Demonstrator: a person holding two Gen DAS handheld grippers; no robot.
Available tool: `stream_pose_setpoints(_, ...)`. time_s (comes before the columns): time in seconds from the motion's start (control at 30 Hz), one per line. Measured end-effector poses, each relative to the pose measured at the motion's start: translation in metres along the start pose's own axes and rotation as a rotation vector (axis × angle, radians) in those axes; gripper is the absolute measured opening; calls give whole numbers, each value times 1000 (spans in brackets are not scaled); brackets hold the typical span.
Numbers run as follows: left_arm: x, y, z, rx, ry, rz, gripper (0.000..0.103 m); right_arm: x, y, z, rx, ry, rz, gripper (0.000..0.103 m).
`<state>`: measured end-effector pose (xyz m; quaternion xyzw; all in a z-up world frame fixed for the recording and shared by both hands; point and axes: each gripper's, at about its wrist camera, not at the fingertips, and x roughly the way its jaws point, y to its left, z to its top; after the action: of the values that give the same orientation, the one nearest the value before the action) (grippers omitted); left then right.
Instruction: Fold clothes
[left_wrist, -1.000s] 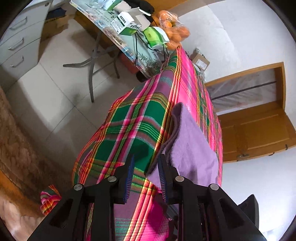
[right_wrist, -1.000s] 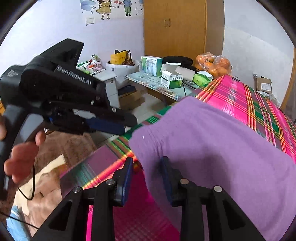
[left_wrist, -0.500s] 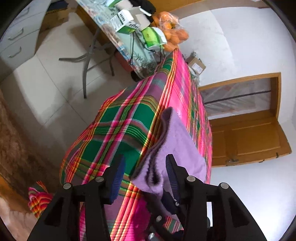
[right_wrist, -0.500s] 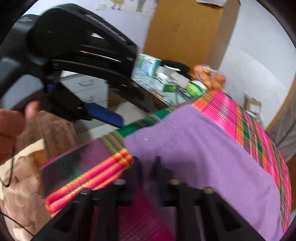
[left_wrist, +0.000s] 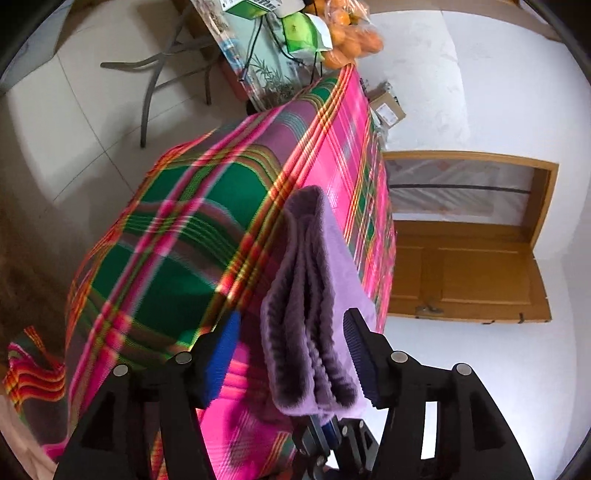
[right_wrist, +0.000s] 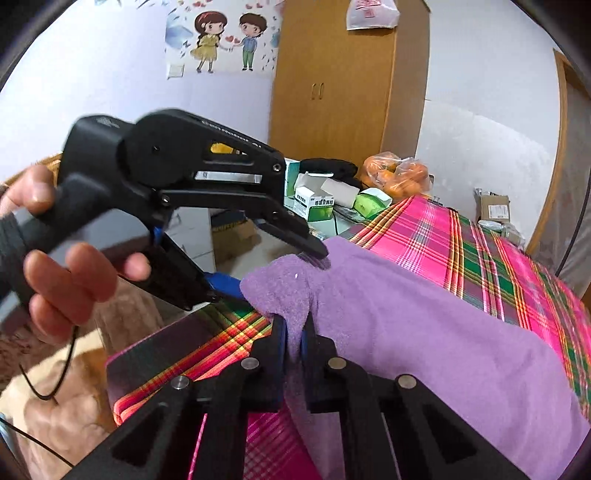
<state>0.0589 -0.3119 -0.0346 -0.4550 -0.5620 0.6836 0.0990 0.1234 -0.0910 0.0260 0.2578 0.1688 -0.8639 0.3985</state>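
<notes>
A folded purple cloth (left_wrist: 314, 280) (right_wrist: 424, 332) lies near the corner of a table under a pink-and-green plaid cover (left_wrist: 177, 236) (right_wrist: 461, 243). My left gripper (left_wrist: 290, 354) is open wide, and the stacked edge of the cloth sits between its blue pads (left_wrist: 221, 350) without being pinched. In the right wrist view a hand (right_wrist: 70, 273) holds that left gripper (right_wrist: 273, 269), one finger above the cloth's corner and one below. My right gripper (right_wrist: 294, 332) is shut on the cloth's near edge, just beside that corner.
A side table (right_wrist: 332, 218) beyond the plaid table carries boxes and a bag of oranges (right_wrist: 397, 177) (left_wrist: 351, 40). A wooden wardrobe (right_wrist: 347, 74) stands behind, a wooden door (left_wrist: 469, 273) at the far end. Tiled floor (left_wrist: 74, 122) lies to the left.
My right gripper has gone from open to shut on the cloth's edge. My left gripper has opened wider and slid forward so the cloth's corner sits between its fingers.
</notes>
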Motion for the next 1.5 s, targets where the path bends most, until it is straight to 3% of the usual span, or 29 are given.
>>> stream_pose_setpoints(0.3,33,-17,19,-3,63,-10,58,-3,-10,0,21,-11,30,7)
stream_pose_setpoints(0.4,41,-22,23,20,85,-5,46,-3,-11,-1,28,-6,35,7)
stream_pose_setpoints(0.47,43,-24,26,37,87,3,21,-3,-9,-2,22,0,37,7)
stream_pose_setpoints(0.8,26,-16,35,91,35,-14,19,12,8,7,-7,23,97,7)
stream_pose_setpoints(1.23,34,0,40,46,30,-5,19,36,6,1,54,106,143,7)
stream_pose_setpoints(1.5,27,-30,26,116,1,6,19,20,2,1,72,43,147,7)
